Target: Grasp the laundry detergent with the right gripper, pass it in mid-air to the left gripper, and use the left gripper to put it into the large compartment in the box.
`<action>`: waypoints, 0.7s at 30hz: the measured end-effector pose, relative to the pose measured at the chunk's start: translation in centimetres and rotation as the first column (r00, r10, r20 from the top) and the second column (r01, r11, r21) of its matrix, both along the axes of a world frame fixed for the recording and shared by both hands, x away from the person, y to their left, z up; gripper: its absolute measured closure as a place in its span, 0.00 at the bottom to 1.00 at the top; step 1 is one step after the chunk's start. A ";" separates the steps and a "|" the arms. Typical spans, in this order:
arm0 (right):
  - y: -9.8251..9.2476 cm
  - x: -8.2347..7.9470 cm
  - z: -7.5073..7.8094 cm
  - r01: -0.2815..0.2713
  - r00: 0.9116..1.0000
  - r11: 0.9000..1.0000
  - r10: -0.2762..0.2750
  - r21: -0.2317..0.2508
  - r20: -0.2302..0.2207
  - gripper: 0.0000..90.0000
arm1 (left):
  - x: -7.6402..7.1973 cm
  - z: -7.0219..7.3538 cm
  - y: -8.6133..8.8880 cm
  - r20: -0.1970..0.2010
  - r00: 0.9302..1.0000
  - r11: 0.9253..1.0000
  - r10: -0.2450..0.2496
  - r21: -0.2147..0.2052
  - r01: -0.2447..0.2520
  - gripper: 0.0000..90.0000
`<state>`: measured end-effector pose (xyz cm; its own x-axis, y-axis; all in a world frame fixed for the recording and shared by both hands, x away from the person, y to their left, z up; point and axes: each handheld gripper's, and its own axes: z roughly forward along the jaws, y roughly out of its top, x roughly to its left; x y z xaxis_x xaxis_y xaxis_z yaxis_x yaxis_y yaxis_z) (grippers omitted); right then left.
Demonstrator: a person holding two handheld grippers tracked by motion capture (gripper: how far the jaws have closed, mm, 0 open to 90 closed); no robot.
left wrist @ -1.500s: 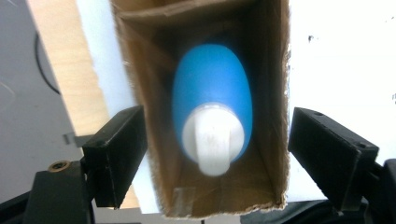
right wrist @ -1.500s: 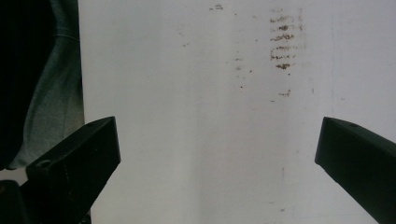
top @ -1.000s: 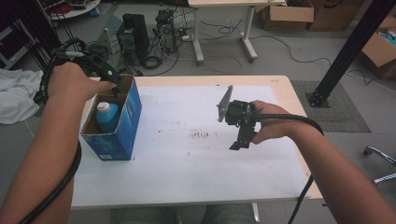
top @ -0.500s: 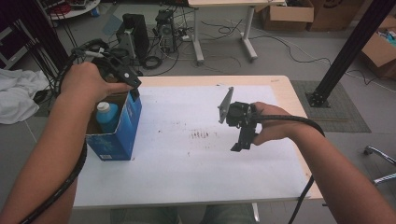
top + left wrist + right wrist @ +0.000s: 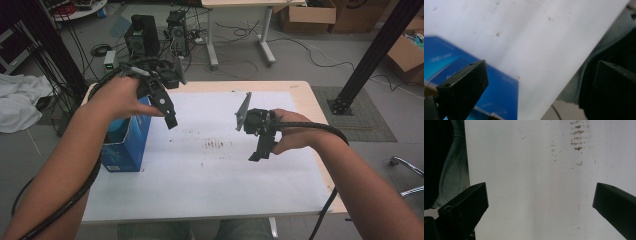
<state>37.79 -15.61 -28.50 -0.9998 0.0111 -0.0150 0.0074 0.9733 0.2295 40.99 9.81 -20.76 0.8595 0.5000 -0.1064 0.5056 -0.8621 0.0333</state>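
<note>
1. Hanging above the table's left part, the left tool (image 5: 170, 117) is released, its black jaws spread wide with nothing between them; they have just been opening.
2. Just beside and below it stands the open blue cardboard box (image 5: 131, 145), at the left edge of the white paper sheet (image 5: 200, 175); a light-blue bottle (image 5: 116, 126) sits inside, partly hidden by the forearm.
3. The right tool (image 5: 260, 150) hovers over the sheet's right half, well apart from the box, jaws also released and empty.
4. Brown smudges (image 5: 215, 144) mark the sheet between the two tools.
5. The sheet covers the light wooden table (image 5: 305, 95).
</note>
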 end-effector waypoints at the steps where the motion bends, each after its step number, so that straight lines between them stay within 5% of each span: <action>1: 0.0 0.0 0.0 -0.001 1.000 1.000 0.001 -0.002 -0.001 0.00 | -0.3 -0.2 -0.5 -0.010 0.999 0.999 -0.042 -0.008 0.042 0.00; 3: -0.1 0.0 0.0 0.003 1.000 1.000 -0.003 0.000 -0.001 0.00 | -0.8 -0.5 -1.2 -0.030 0.993 0.994 -0.113 -0.010 0.113 0.00; 6: -0.3 0.2 0.1 0.005 1.000 1.000 -0.005 0.002 -0.001 0.00 | -2.0 -1.2 -2.3 -0.053 0.967 0.968 -0.250 0.007 0.251 0.00; 8: -0.3 0.3 0.0 0.009 1.000 1.000 -0.009 0.002 -0.003 0.00 | -2.2 -1.4 -2.7 -0.060 0.959 0.960 -0.278 0.020 0.280 0.00; 21: 0.0 0.9 0.2 0.008 1.000 1.000 -0.008 -0.011 0.000 0.00 | -2.8 -1.0 -2.7 -0.050 0.942 0.943 -0.332 0.003 0.333 0.00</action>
